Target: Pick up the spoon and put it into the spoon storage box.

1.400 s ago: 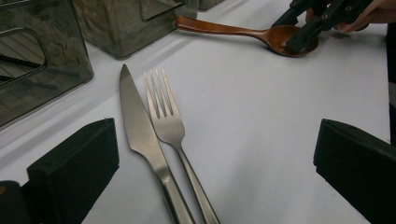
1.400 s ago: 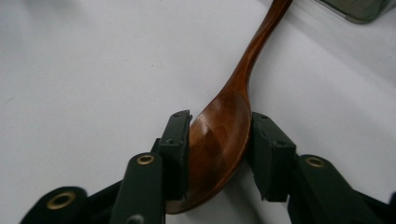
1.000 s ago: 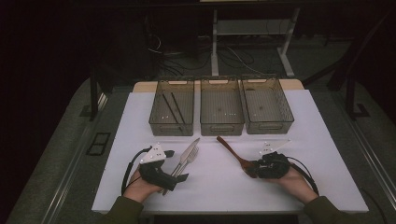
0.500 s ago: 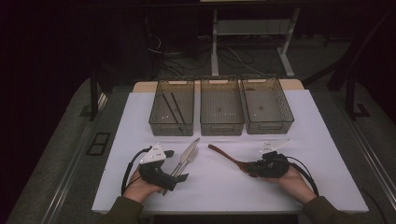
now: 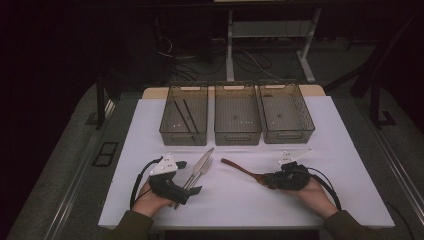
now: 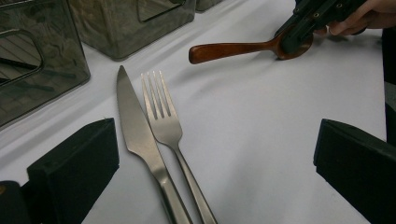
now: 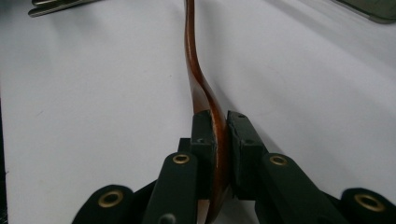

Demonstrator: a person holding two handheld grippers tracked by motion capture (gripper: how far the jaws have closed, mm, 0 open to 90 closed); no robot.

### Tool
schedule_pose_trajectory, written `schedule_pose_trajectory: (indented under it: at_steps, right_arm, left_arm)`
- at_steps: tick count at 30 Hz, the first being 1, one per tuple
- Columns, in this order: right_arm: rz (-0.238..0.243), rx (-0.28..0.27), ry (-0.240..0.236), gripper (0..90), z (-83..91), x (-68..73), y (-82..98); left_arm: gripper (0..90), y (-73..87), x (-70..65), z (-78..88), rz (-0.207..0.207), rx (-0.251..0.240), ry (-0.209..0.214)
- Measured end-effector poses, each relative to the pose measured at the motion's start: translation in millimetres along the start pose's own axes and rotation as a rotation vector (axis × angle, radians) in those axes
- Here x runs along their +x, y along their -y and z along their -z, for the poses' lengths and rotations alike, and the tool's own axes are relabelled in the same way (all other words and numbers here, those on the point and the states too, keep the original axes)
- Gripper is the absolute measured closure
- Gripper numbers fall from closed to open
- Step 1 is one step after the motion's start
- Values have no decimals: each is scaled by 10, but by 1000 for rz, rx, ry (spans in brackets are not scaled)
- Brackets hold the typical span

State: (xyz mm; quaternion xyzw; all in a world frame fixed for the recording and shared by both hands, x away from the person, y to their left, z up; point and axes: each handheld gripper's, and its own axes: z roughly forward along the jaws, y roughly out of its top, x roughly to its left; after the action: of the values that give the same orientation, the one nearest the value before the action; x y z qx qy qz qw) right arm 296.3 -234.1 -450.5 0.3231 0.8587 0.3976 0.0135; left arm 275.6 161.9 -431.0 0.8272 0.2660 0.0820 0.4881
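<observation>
Wooden spoon lies on the white counter in front of 3 bins, its bowel-end edge now pinched between the right gripper jaws, which have just been closing onto it. Left gripper jaws stand wide open, straddling a knife and fork. Judged: the spoon has swung leftward and seems ready to lift.

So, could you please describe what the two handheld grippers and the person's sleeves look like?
Both grippers, left gripper and right gripper, are black, with blocky black fingers and brass-coloured screws. Each carries a pale grey three-cornered plate and trails a black cable. The sleeves are dark olive.
</observation>
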Motion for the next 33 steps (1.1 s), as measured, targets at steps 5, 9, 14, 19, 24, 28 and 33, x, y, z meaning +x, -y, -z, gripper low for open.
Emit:
schedule_pose_trajectory:
  at_steps: [5,9,14,19,24,28,33]
  right_arm:
    - [-30,-26,-1,806,46,-49,1]
    - [-29,-44,9,806,95,-64,-7]
    - [-26,-66,21,806,157,-86,-14]
    - [-29,-75,41,806,214,-103,-23]
    - [-46,-93,47,806,278,-130,-44]
    - [-51,-103,67,806,334,-151,-71]
    - [-59,-106,97,806,380,-163,-103]
  left_arm:
    - [0,7,17,-22,2,-2,5]
    - [0,16,15,-30,3,-1,1]
    - [0,32,38,-21,11,-16,-16]
    - [0,30,28,-18,2,-19,-23]
    - [0,30,31,-13,6,-24,-23]
    - [0,28,28,-14,3,-19,-20]
    - [0,28,13,-23,4,-15,-20]
